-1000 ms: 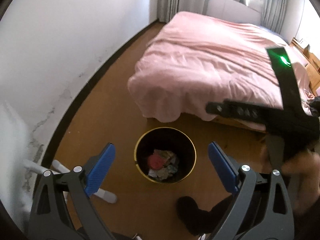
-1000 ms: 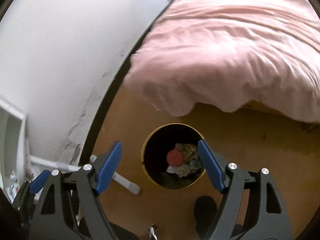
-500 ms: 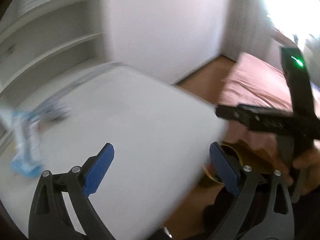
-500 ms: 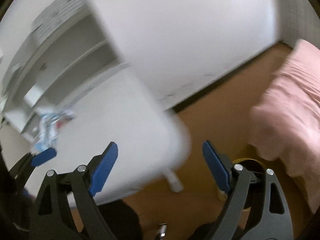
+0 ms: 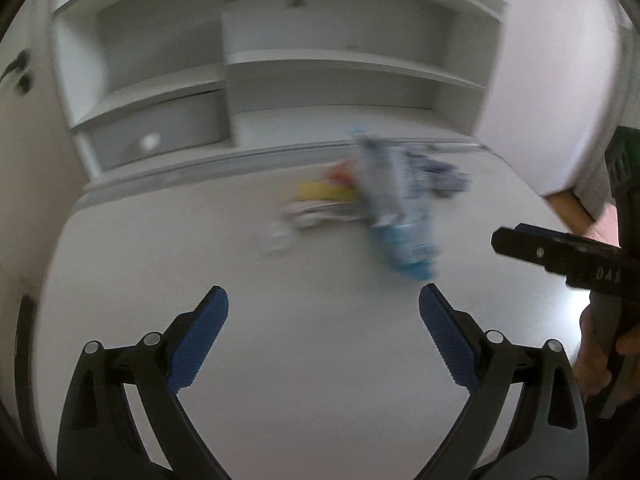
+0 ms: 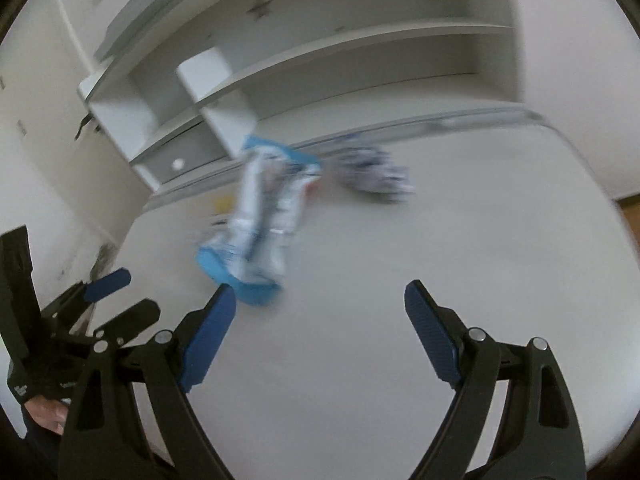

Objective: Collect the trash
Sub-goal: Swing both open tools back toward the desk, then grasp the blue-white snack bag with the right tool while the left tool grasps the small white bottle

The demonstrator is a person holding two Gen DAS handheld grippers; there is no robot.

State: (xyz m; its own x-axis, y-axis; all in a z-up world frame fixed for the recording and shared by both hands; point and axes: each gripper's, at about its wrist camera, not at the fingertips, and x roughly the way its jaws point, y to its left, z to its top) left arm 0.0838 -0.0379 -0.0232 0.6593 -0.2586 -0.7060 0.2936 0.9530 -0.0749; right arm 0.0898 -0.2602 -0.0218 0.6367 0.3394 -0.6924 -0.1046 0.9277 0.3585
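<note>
Blurred blue-and-white wrapper (image 6: 256,216) lying on white desk (image 6: 400,280), crumpled paper (image 6: 376,176) beside; white shelving (image 5: 320,64) behind. Left gripper (image 5: 320,336) and right gripper (image 6: 316,332) wide open, empty, above desk.

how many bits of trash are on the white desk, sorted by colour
Blurred pictures, so roughly:
Long blue and white plastic wrapper: 1
Crumpled white and dark blue wrapper: 1
Yellow and red flat packet: 1
Total: 3, all lying on the white desk, none held.
</note>
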